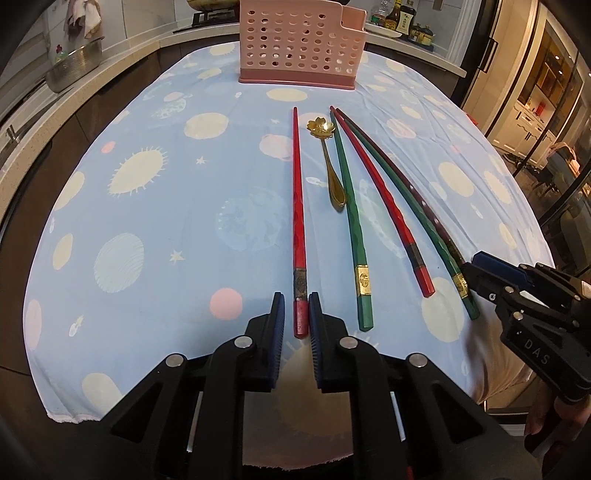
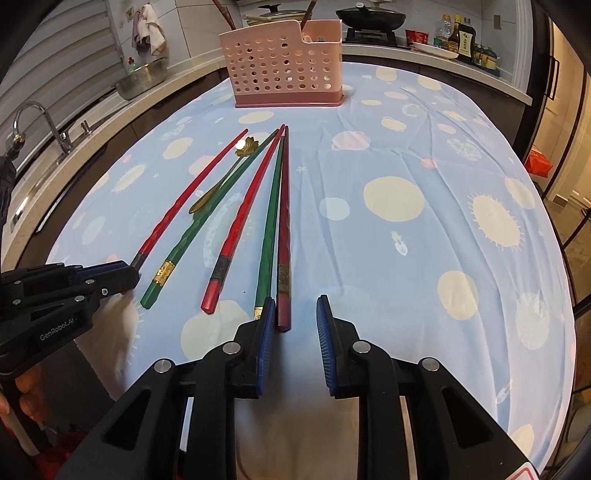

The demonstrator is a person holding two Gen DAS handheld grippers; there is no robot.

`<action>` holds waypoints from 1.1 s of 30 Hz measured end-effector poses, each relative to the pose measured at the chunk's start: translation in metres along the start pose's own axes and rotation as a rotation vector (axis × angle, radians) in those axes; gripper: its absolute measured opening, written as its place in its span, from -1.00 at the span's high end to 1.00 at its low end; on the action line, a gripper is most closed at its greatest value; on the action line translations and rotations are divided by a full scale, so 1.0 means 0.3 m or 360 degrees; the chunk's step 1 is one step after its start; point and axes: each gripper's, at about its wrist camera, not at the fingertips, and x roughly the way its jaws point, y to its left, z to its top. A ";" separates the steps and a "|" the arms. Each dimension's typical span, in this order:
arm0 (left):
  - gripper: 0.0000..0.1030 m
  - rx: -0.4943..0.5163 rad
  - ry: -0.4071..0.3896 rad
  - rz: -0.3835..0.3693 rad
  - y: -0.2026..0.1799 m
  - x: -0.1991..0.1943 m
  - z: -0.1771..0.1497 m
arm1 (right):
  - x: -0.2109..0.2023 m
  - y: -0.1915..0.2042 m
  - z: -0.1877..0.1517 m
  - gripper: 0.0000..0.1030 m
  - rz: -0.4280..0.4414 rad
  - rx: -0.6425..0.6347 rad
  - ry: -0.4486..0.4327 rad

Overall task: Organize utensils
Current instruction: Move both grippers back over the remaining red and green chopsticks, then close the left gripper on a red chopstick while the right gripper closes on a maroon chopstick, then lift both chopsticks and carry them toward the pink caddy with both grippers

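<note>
Several chopsticks and a gold flower spoon (image 1: 330, 161) lie on the blue tablecloth (image 1: 166, 192). My left gripper (image 1: 296, 301) has its jaws closed around the near end of the leftmost red chopstick (image 1: 297, 206); it shows in the right wrist view (image 2: 125, 275) too. My right gripper (image 2: 295, 304) is open, with the near end of a dark maroon chopstick (image 2: 283, 236) between its fingers, beside a green chopstick (image 2: 270, 221). The pink perforated utensil holder (image 1: 301, 48) stands at the far end, also in the right wrist view (image 2: 286, 70).
A second green chopstick (image 1: 351, 206) and a second red chopstick (image 1: 384, 199) lie between the grippers. A counter with a metal basin (image 1: 74, 66), a faucet (image 2: 40, 122), a stove pan (image 2: 369, 16) and sauce bottles (image 2: 461, 37) surrounds the table.
</note>
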 end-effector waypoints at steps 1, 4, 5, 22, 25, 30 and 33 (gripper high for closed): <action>0.75 -0.0001 0.0000 0.0000 0.000 0.000 0.000 | 0.000 0.001 -0.004 0.59 -0.0007 -0.0008 -0.0010; 0.75 0.0008 0.0004 0.0008 -0.004 -0.001 0.000 | -0.002 -0.008 -0.006 0.63 0.0002 -0.0001 -0.0015; 0.75 0.0012 0.0005 0.0011 -0.006 -0.001 0.000 | -0.003 -0.012 -0.006 0.66 0.0005 0.0005 -0.0016; 0.86 -0.0034 0.0008 -0.0086 -0.002 -0.019 -0.001 | -0.053 -0.018 0.012 0.87 0.0057 0.0006 -0.0028; 0.86 -0.0031 -0.0018 -0.0093 0.000 -0.042 0.008 | -0.089 -0.020 0.030 0.87 0.0062 0.0015 -0.0071; 0.86 -0.0036 -0.0086 -0.0102 0.020 -0.094 0.049 | -0.152 -0.035 0.084 0.87 0.0091 0.0050 -0.0158; 0.86 -0.0041 -0.0139 -0.0103 0.035 -0.131 0.086 | -0.193 -0.043 0.126 0.87 0.0089 0.0059 -0.0231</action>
